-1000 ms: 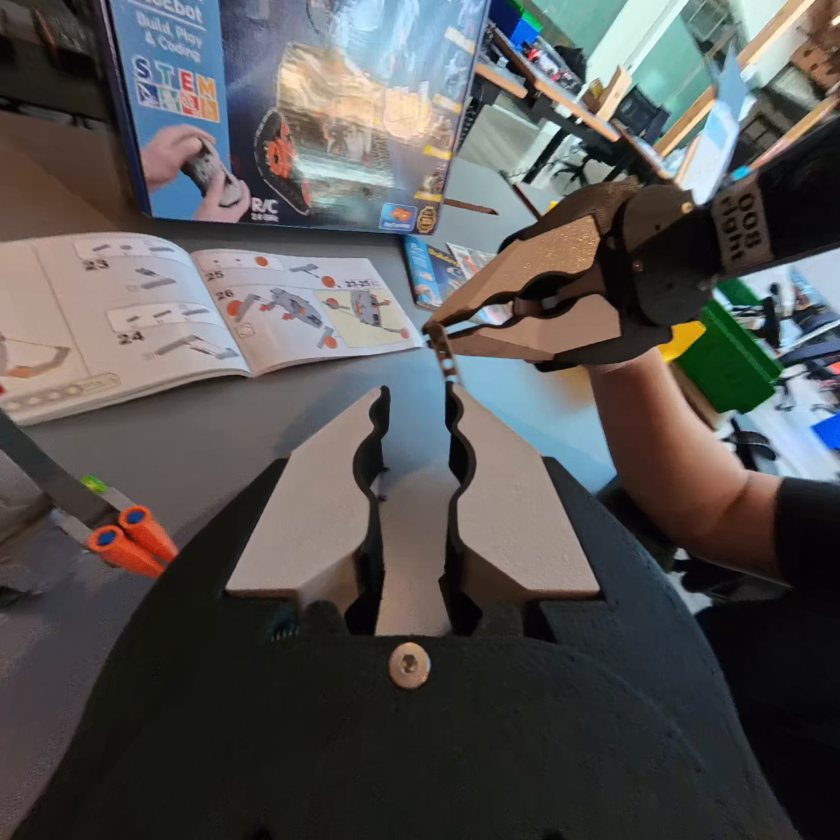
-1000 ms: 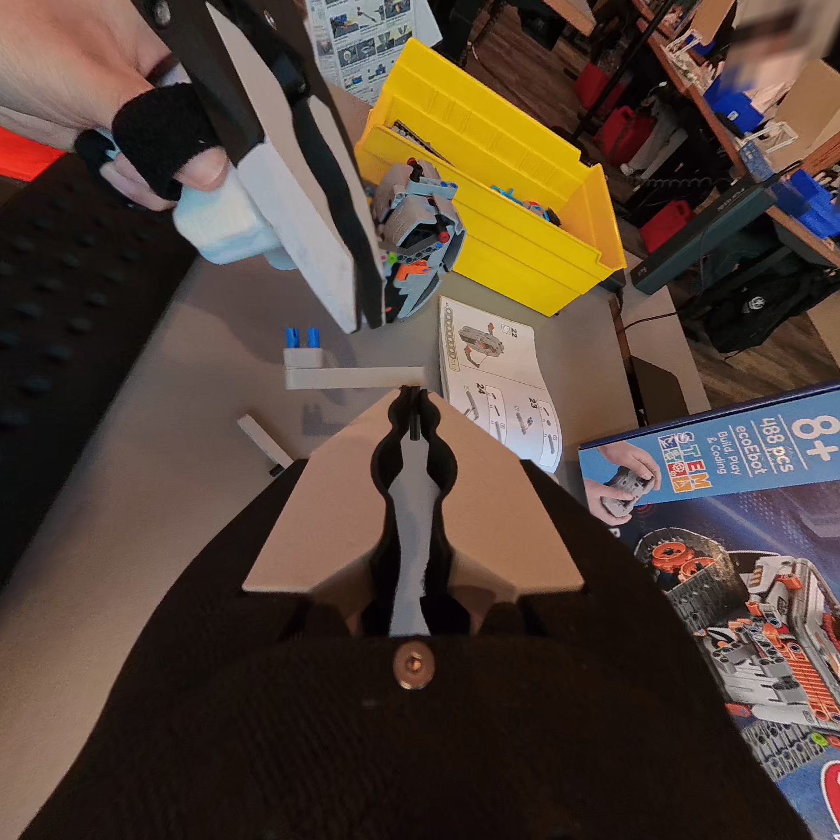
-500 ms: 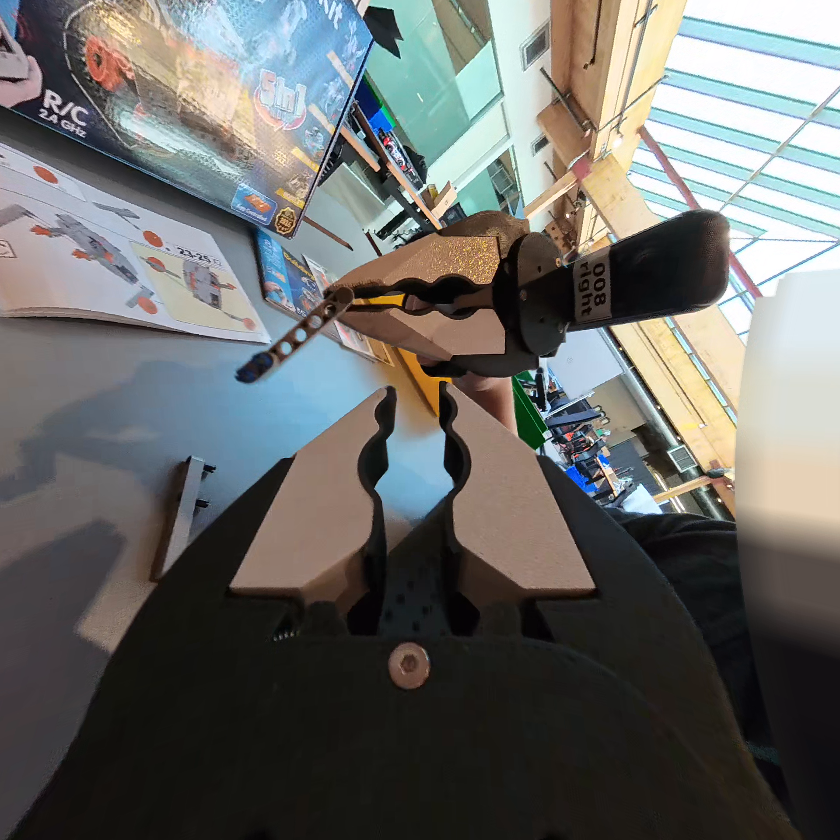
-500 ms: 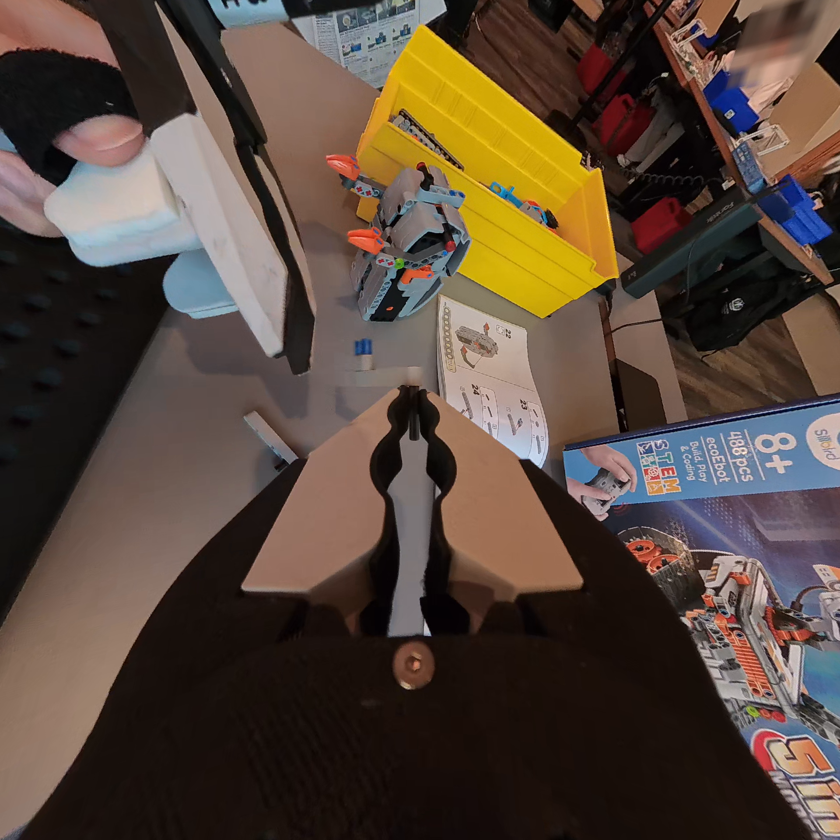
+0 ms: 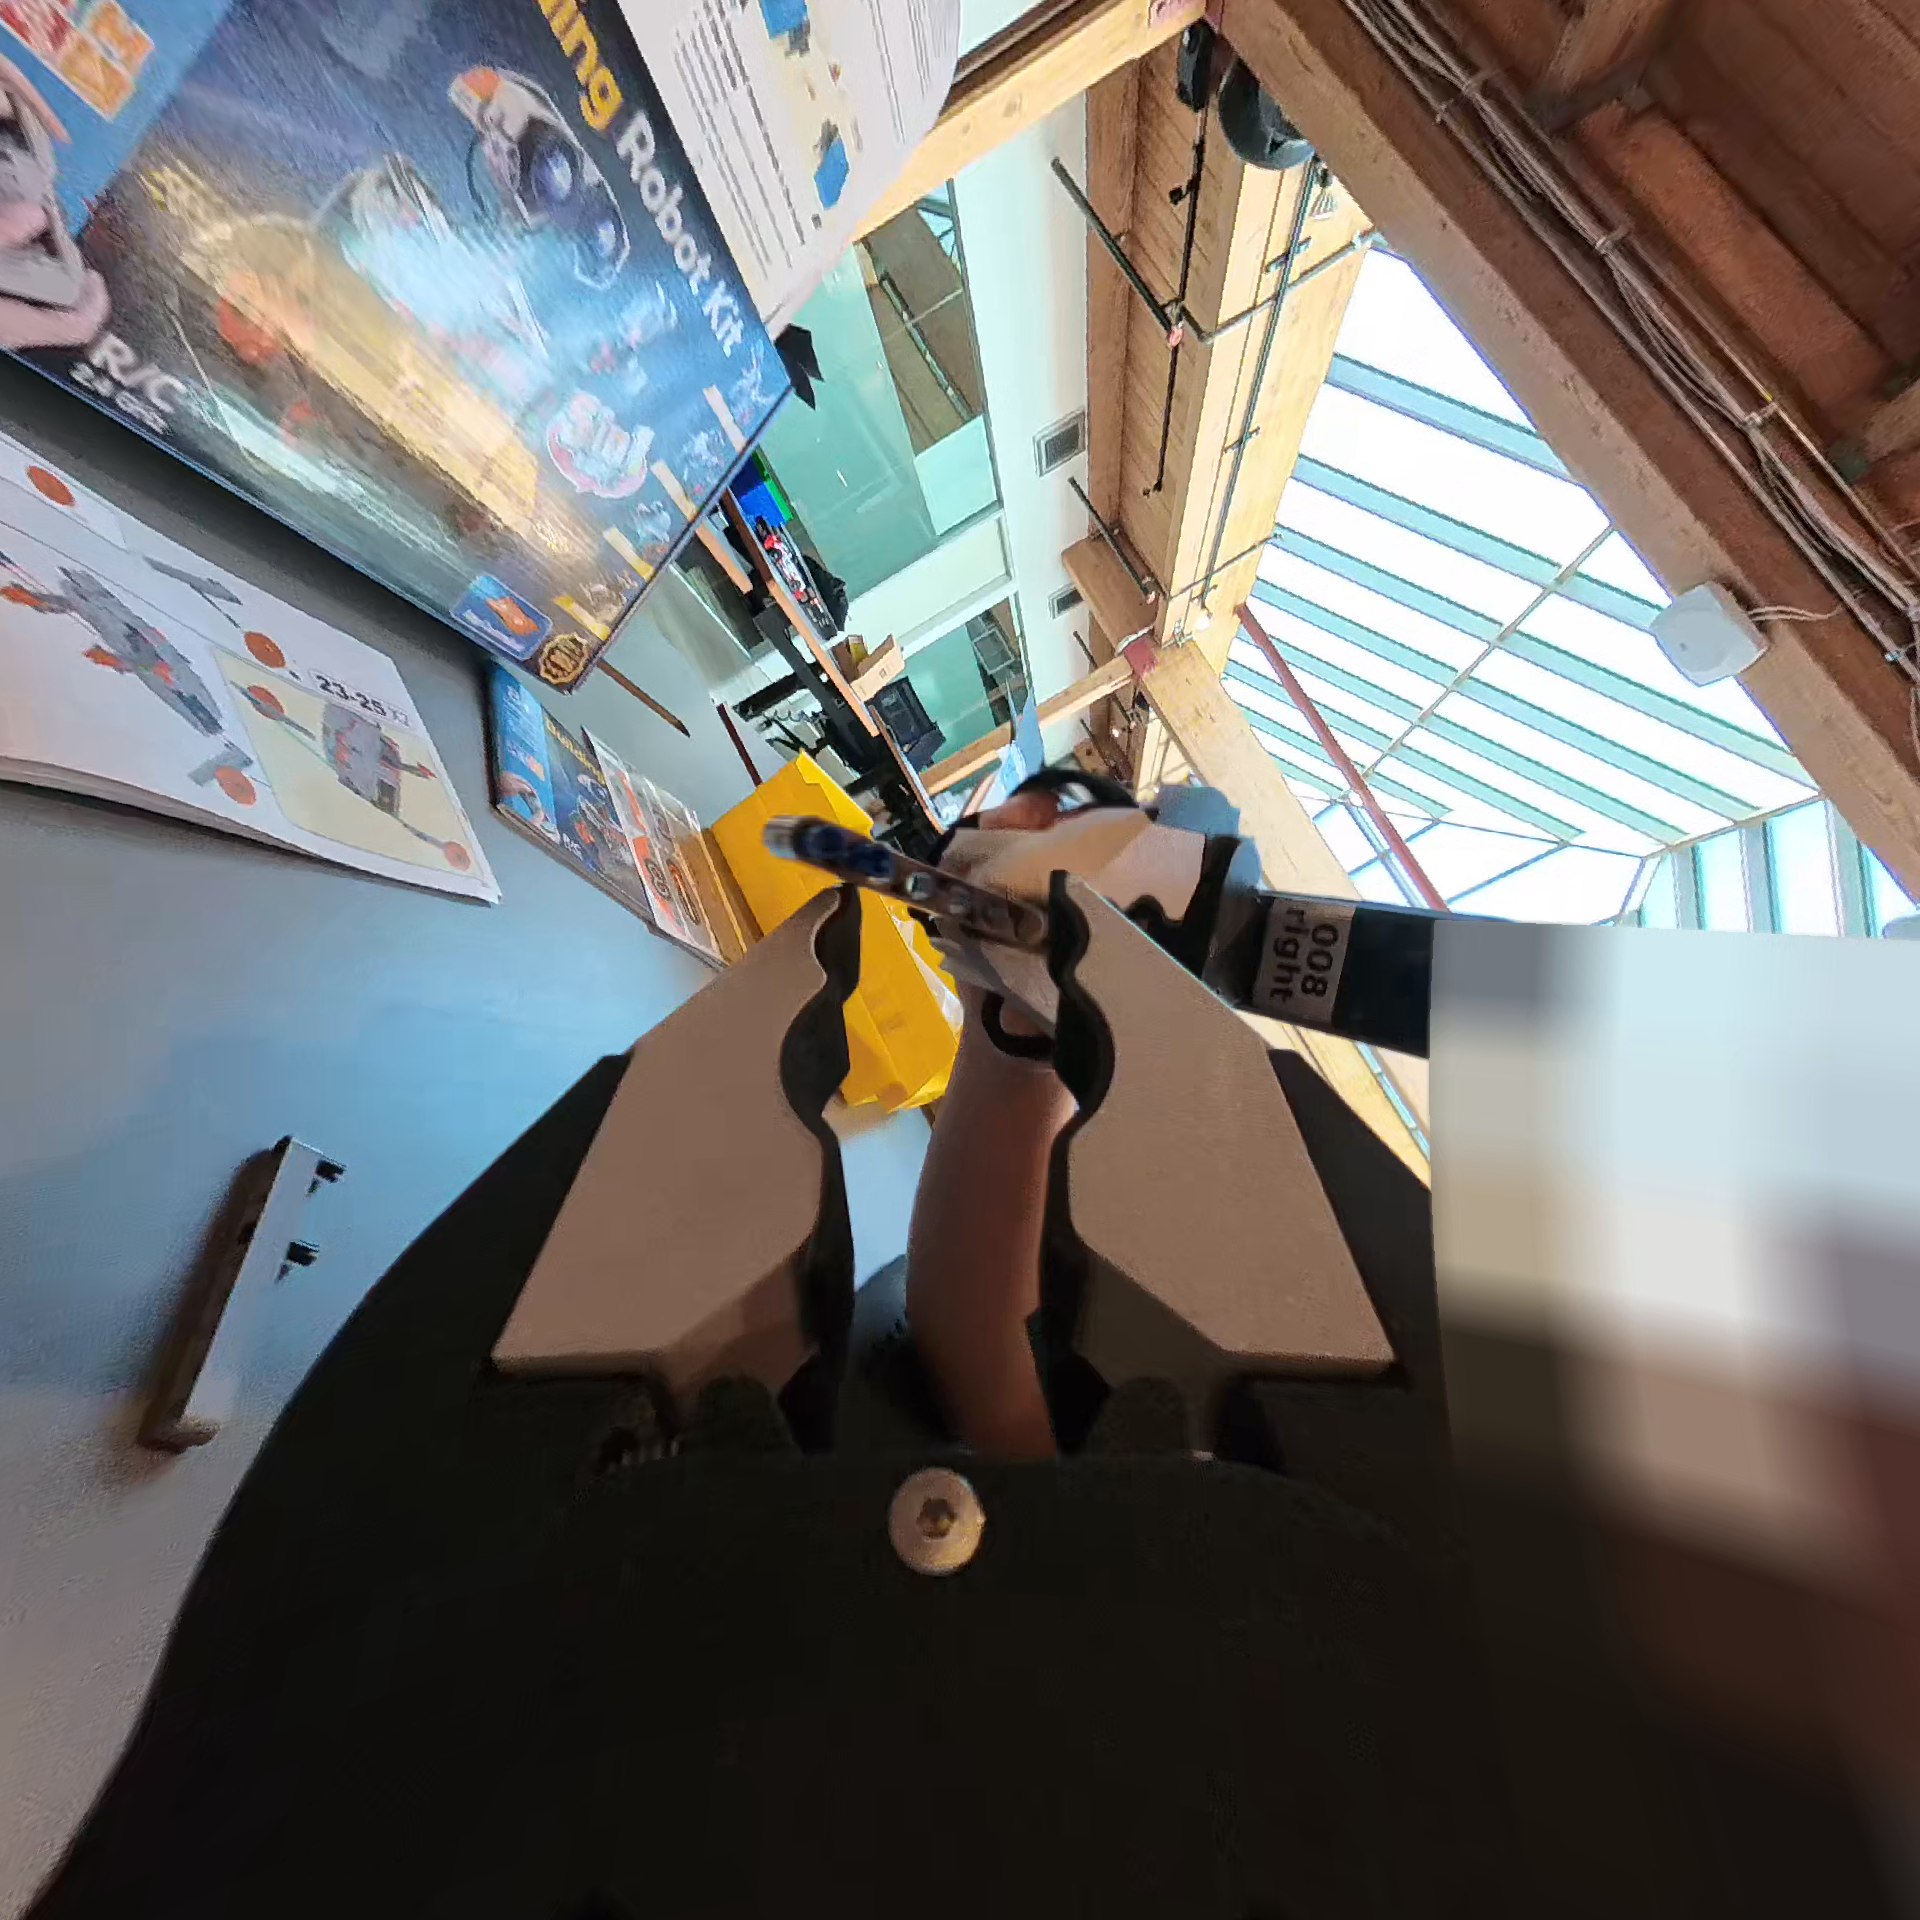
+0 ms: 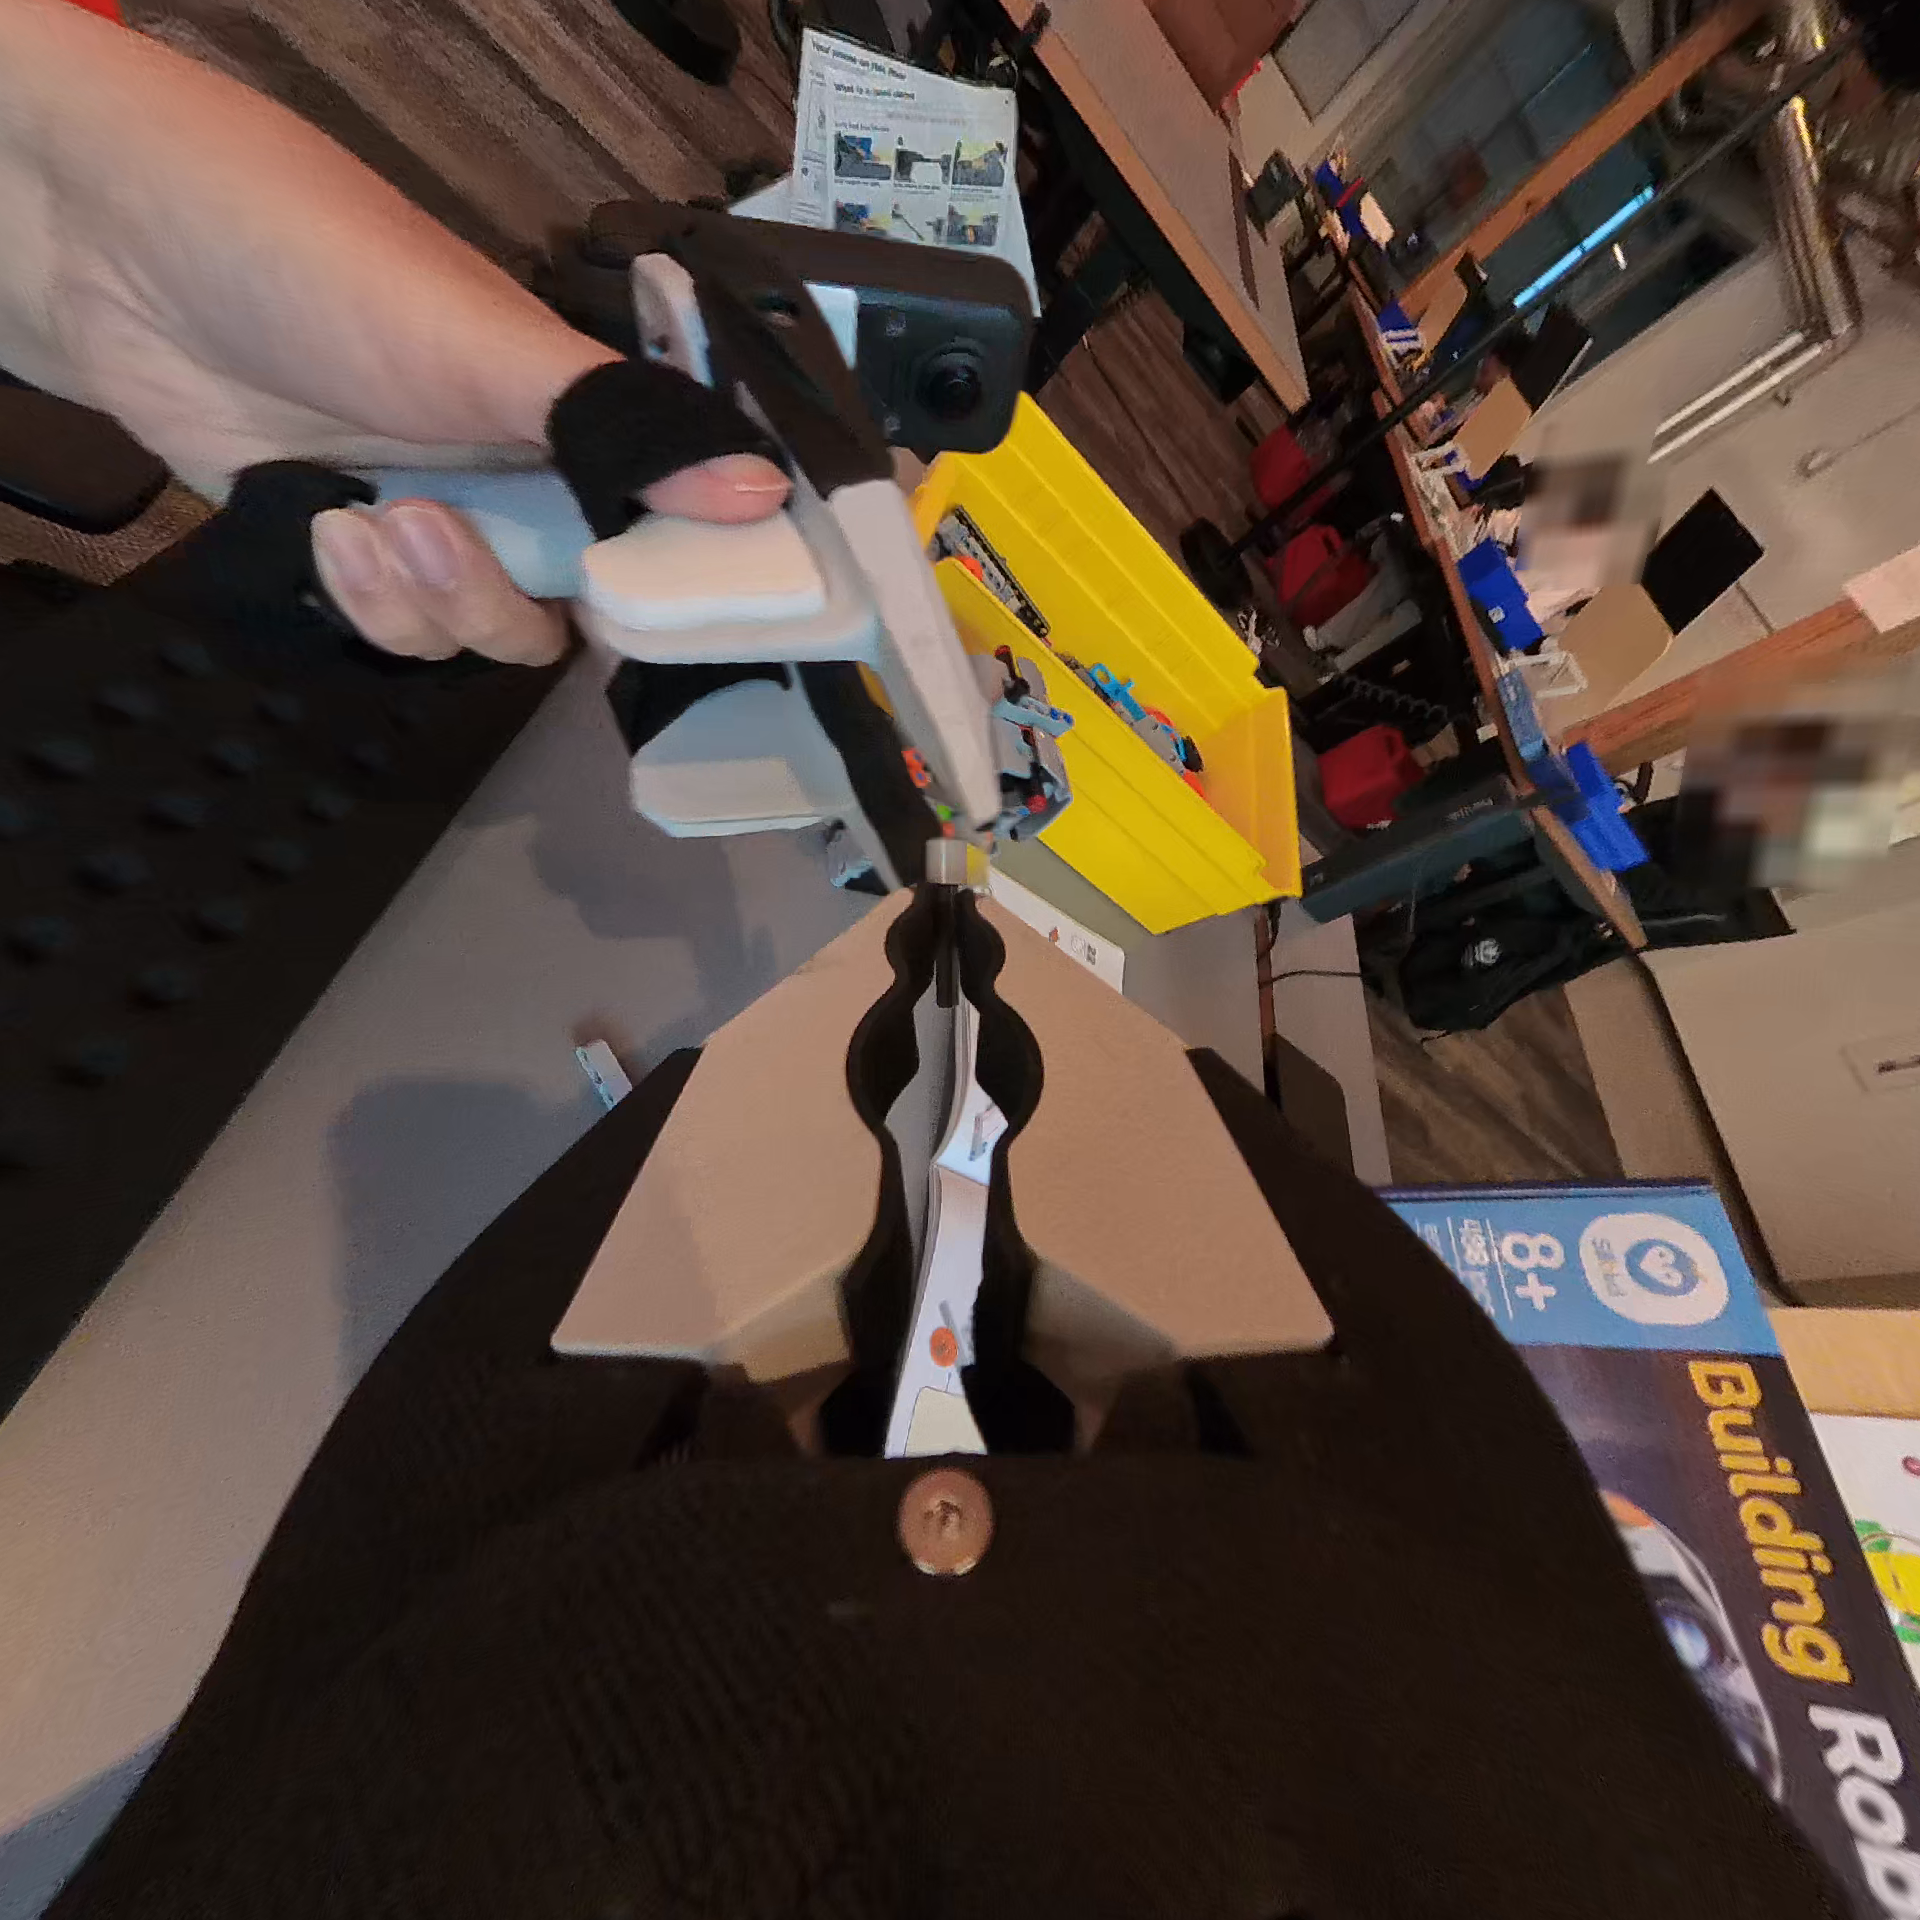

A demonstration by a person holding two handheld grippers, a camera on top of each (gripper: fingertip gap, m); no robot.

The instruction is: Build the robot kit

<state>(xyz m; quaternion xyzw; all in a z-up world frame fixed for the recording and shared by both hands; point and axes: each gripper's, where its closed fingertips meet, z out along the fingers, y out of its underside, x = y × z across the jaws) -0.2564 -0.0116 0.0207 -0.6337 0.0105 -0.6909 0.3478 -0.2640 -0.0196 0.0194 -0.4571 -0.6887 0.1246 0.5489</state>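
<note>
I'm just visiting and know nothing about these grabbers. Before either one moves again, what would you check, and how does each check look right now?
1. Right gripper shut firmly on the thin grey beam: ok, its fingers are closed on it.
2. Left gripper open enough to take the beam: ok, there is a wide gap between its fingers.
3. Beam sits between the left fingers: ok in the left wrist view, though depth is hard to judge.
4. Left fingers touching the beam: cannot tell.
5. Blue pin end of the beam free of obstruction: ok.
6. Loose grey piece on the table out of the way: ok, it lies apart to the side.
</note>
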